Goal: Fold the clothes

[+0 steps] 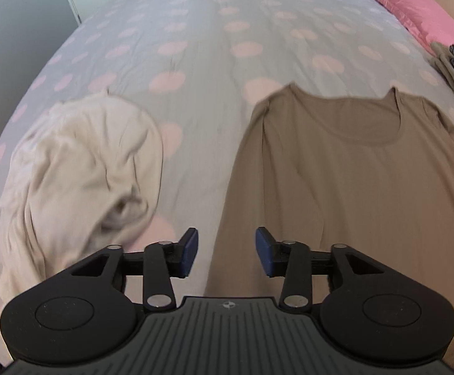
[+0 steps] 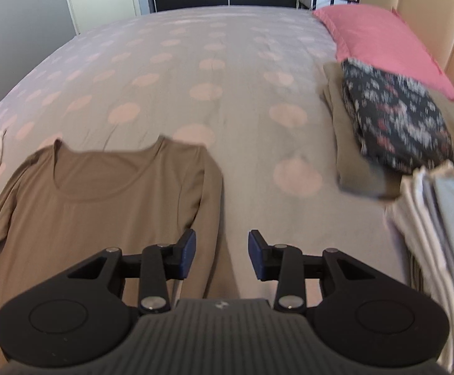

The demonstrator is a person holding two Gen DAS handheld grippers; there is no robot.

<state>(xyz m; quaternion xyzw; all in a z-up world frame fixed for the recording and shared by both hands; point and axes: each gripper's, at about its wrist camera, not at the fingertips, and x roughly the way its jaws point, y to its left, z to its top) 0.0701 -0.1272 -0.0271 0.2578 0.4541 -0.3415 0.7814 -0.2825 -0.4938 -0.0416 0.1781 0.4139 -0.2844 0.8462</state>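
A brown long-sleeved top (image 1: 352, 181) lies spread flat on the bed, neckline towards the far side. Its right sleeve side shows in the right wrist view as the brown top (image 2: 102, 206). My left gripper (image 1: 227, 251) hovers open over the top's left edge, nothing between its blue pads. My right gripper (image 2: 221, 254) hovers open over the top's right edge, also with nothing in it. A crumpled cream garment (image 1: 80, 175) lies in a heap left of the top.
The bed (image 1: 211, 37) has a grey cover with pink dots. A pink pillow (image 2: 380, 40) lies at the far right by the headboard (image 2: 430, 6). Folded clothes (image 2: 395, 118) with a dark floral piece on top, and a pale folded stack (image 2: 439, 237), sit at the right.
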